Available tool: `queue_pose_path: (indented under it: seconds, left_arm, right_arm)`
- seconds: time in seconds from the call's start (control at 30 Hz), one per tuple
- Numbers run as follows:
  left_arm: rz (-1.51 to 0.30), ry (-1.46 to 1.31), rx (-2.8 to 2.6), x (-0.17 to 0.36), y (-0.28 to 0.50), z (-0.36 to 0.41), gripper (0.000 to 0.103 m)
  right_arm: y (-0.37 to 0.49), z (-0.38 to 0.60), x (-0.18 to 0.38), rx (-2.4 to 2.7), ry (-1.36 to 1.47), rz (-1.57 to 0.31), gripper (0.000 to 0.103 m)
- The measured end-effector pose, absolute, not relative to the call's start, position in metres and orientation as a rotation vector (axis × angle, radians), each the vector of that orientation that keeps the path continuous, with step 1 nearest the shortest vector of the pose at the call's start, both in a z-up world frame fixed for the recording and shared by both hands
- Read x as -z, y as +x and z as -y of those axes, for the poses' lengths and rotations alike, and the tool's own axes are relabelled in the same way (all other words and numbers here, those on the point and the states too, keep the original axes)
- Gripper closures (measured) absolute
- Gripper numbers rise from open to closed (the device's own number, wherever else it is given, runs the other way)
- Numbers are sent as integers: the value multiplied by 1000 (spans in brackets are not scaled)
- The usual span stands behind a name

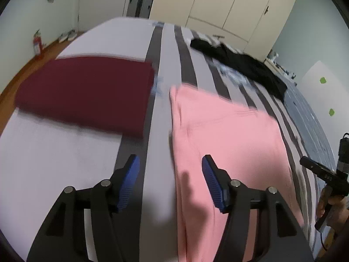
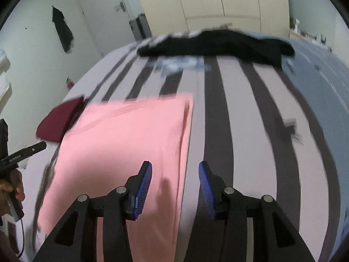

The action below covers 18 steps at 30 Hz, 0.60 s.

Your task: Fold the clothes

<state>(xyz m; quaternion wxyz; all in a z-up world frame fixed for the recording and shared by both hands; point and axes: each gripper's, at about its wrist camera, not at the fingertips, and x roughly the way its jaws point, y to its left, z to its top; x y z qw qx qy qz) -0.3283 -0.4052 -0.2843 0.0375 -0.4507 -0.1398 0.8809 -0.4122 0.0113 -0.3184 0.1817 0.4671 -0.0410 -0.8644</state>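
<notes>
A pink garment [image 1: 226,144] lies folded into a long panel on the striped bed; it also shows in the right wrist view [image 2: 124,144]. A folded maroon garment [image 1: 85,91] lies to its left, seen partly in the right wrist view [image 2: 60,120]. A black garment [image 1: 240,63] lies spread at the far side, also in the right wrist view [image 2: 218,43]. My left gripper [image 1: 170,174] is open and empty above the pink garment's left edge. My right gripper [image 2: 175,181] is open and empty above its right edge.
The bed [image 2: 235,113] has grey and white stripes and a blue section [image 2: 316,91] at the right. White wardrobes [image 1: 229,6] stand behind the bed. A wooden floor [image 1: 24,69] and a fire extinguisher [image 1: 37,43] are at the left.
</notes>
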Motion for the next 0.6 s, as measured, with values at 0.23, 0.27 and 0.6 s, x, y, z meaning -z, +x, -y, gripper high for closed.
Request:
queue_pose_path:
  seconds: [0.23, 0.27, 0.6]
  left_arm:
    - [506, -1534, -2611, 307, -263, 389, 45]
    - [515, -1540, -2602, 309, -257, 387, 45]
    - [429, -1568, -2578, 319, -249, 366, 45]
  right_arm:
    - [-338, -28, 342, 2353, 1488, 193, 60]
    - [-333, -29, 343, 2347, 1496, 207, 60]
    - [-305, -34, 352, 2318, 1521, 274, 60]
